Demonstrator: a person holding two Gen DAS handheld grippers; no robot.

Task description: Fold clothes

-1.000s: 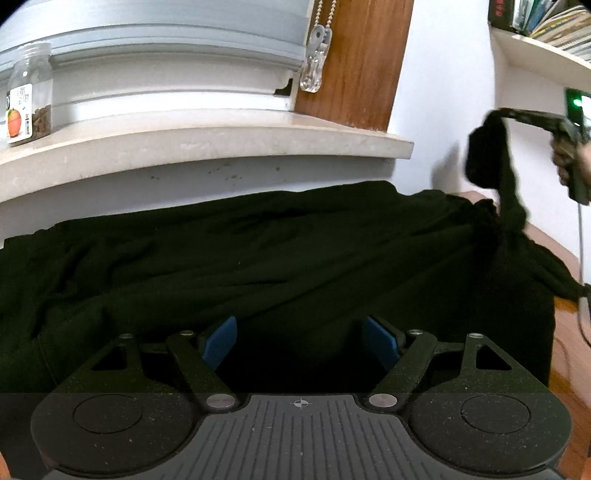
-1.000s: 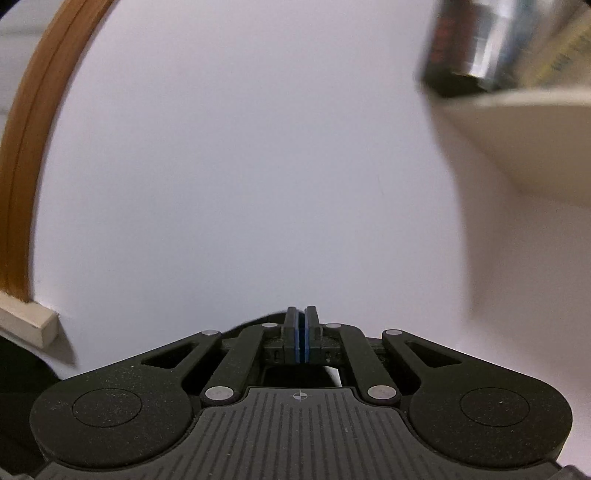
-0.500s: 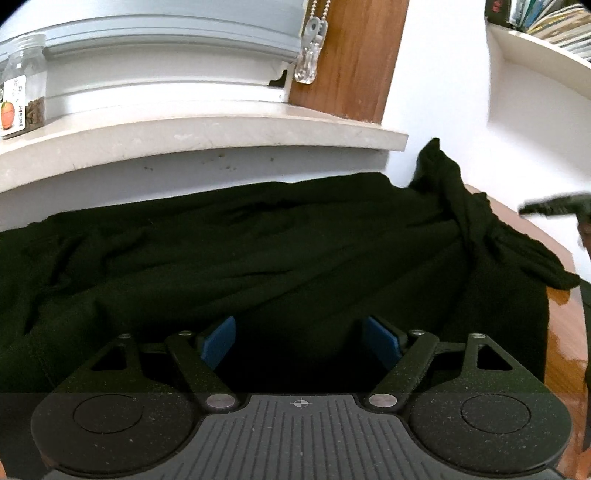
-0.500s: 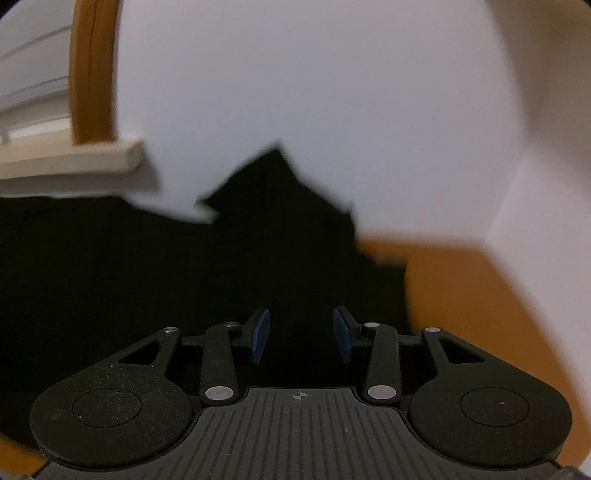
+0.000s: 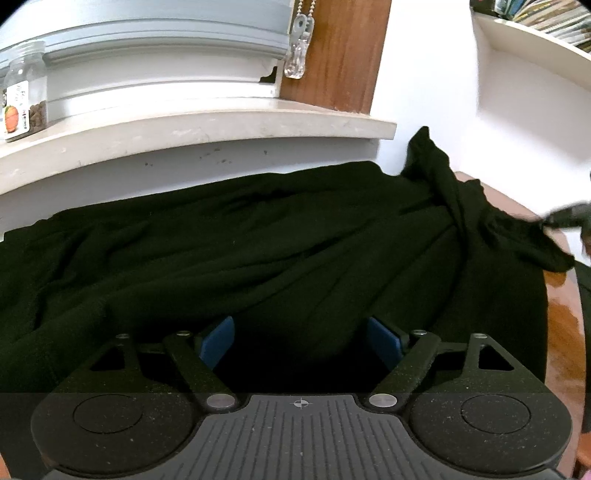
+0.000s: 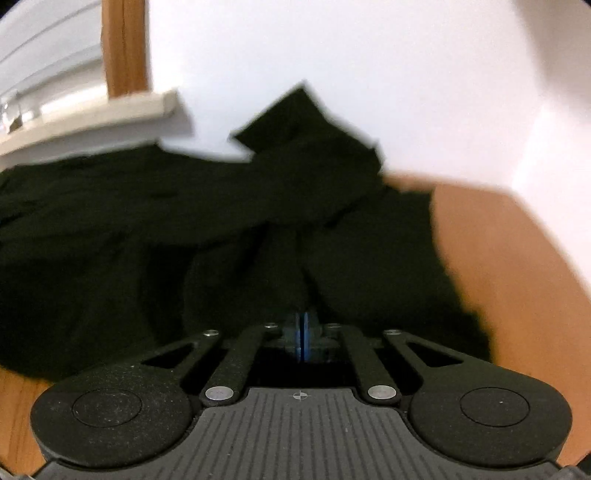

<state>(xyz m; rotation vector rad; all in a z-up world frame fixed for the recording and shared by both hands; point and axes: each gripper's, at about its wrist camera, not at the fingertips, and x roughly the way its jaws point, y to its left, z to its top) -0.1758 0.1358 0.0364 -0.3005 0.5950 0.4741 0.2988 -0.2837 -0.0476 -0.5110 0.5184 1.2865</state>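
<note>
A black garment [image 5: 258,240] lies spread and rumpled over a wooden table, one corner propped up against the white wall [image 5: 424,147]. My left gripper [image 5: 301,339] is open, low over the garment's near part, with cloth between the blue pads. My right gripper [image 6: 302,332] has its pads pressed together on a bunched fold of the black garment [image 6: 280,229] at its right end. It also shows, blurred, at the right edge of the left wrist view [image 5: 569,218].
A stone window sill [image 5: 184,136] runs behind the table with a glass jar [image 5: 24,92] on it. A blind-cord pull [image 5: 299,48] hangs by a wooden frame. A shelf with books [image 5: 535,22] is at upper right. Bare wooden table [image 6: 517,258] shows right of the garment.
My right gripper let the raised garment corner drop against the wall, came down open, then shut on a fold at the garment's right end. My left gripper stayed open and still.
</note>
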